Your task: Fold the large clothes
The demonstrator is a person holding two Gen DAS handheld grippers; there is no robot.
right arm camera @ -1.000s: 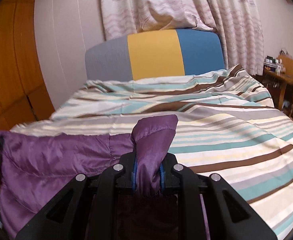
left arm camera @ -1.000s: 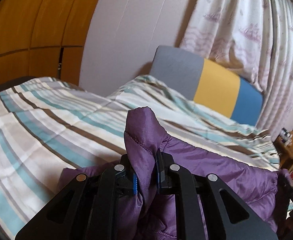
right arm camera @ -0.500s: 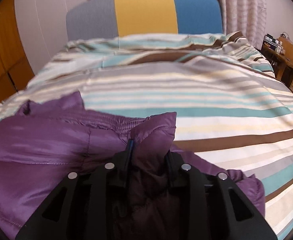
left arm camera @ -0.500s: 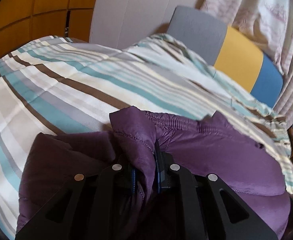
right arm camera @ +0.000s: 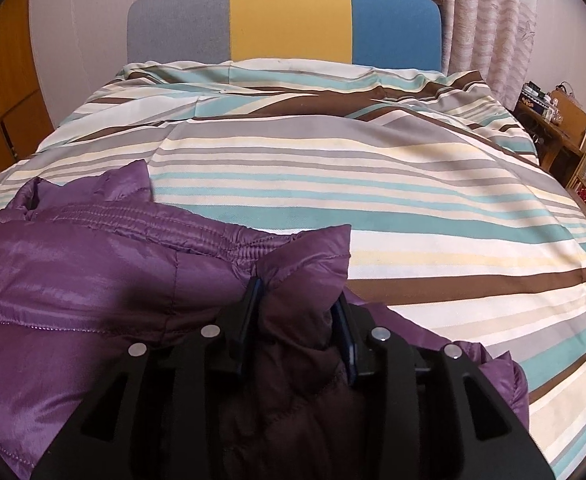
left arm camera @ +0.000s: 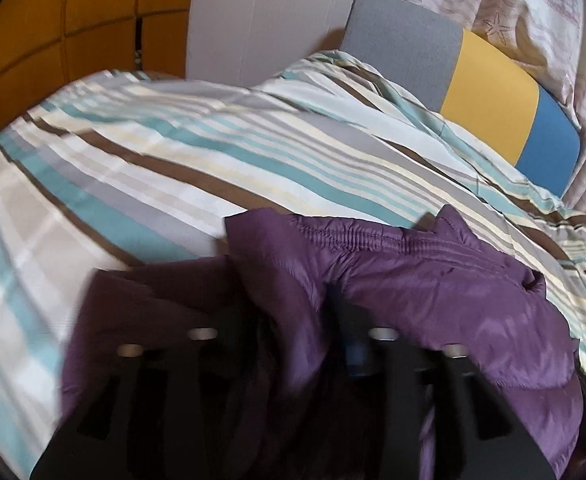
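While the purple jacket [right arm camera: 93,280] lies doubled over at the near end of the striped bed cover [right arm camera: 373,184], both grippers have just been opening: the left gripper [left arm camera: 293,344] stands wide, the right gripper [right arm camera: 297,320] loosening around a fabric corner. Further folds probably remain. Nothing blocks the bed; a headboard [right arm camera: 285,16] sits beyond.

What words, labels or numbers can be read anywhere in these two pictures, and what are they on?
None can be read.
Purple jacket: no tag or logo shows.
Striped duvet: stripes only.
Headboard: plain grey, yellow and blue panels.
Curtain: printed starfish and ship shapes, no lettering.
Side table: small items on it may carry print, too small to read.
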